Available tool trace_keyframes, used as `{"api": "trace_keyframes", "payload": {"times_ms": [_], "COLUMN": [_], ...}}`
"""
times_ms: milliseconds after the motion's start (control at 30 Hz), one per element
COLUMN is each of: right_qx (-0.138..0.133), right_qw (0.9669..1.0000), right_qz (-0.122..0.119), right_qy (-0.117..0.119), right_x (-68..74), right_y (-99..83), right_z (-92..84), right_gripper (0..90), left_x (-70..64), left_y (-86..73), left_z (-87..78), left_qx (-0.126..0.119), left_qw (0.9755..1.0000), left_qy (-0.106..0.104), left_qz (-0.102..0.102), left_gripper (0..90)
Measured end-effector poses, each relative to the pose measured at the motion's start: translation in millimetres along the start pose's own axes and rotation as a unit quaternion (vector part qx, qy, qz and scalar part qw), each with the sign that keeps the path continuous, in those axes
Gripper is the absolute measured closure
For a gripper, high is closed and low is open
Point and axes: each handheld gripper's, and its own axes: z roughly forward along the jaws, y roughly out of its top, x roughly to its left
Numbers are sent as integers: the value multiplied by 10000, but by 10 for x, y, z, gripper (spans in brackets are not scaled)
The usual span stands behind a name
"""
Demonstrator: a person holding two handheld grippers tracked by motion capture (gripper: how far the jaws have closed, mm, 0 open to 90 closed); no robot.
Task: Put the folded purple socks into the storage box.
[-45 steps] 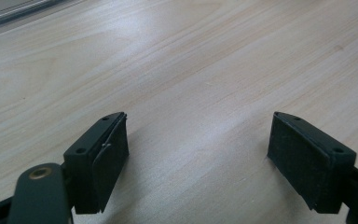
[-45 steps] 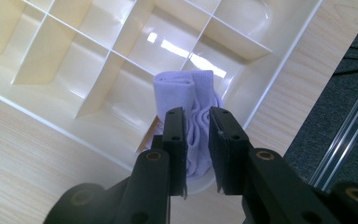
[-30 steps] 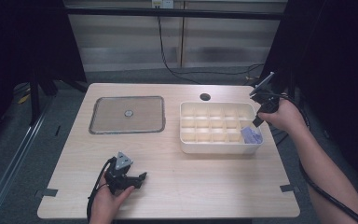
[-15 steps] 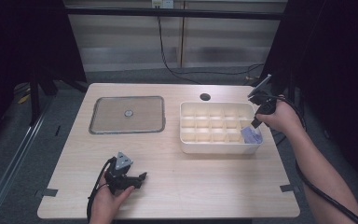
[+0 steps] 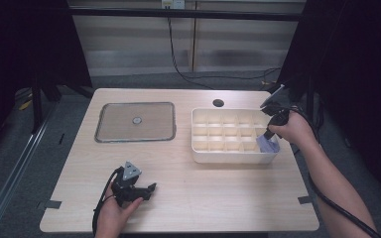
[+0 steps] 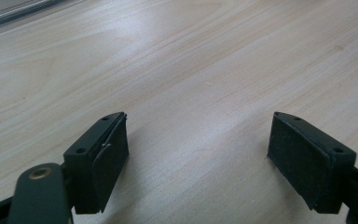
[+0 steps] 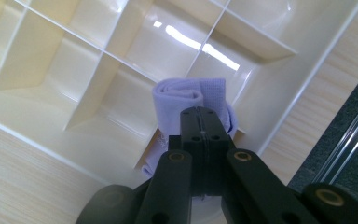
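We judge the rolled lilac cloth (image 7: pixel 190 105) soft, light and floppy, best pinched across its fold. It sits in the near right corner cell of the divided tray (image 5: pixel 228 154), the right hand-held gripper (image 7: pixel 204 122) clamped on it. The left hand-held gripper (image 6: pixel 198 154) rests apart on the bench (image 5: pixel 218 193).
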Motion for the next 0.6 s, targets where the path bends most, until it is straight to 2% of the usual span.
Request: {"api": "trace_keyframes", "payload": {"times_ms": [67,200,600], "right_qx": [45,68,224], "right_qw": [10000,9999,9995], "right_qz": [11,57,45], "right_qy": [-36,54,196], "right_x": [-15,-55,-15], "right_y": [-19,-63,-119], "right_z": [61,138,322], "right_gripper": [900,900,900], "left_x": [0,-1,-7], "left_y": [0,0,-2], "left_z": [0,-1,-1], "left_qx": [1,3,0], "left_qw": [10000,10000,10000], "left_qy": [0,7,12], "left_qz": [0,0,-24], "left_gripper": [197,197,197]}}
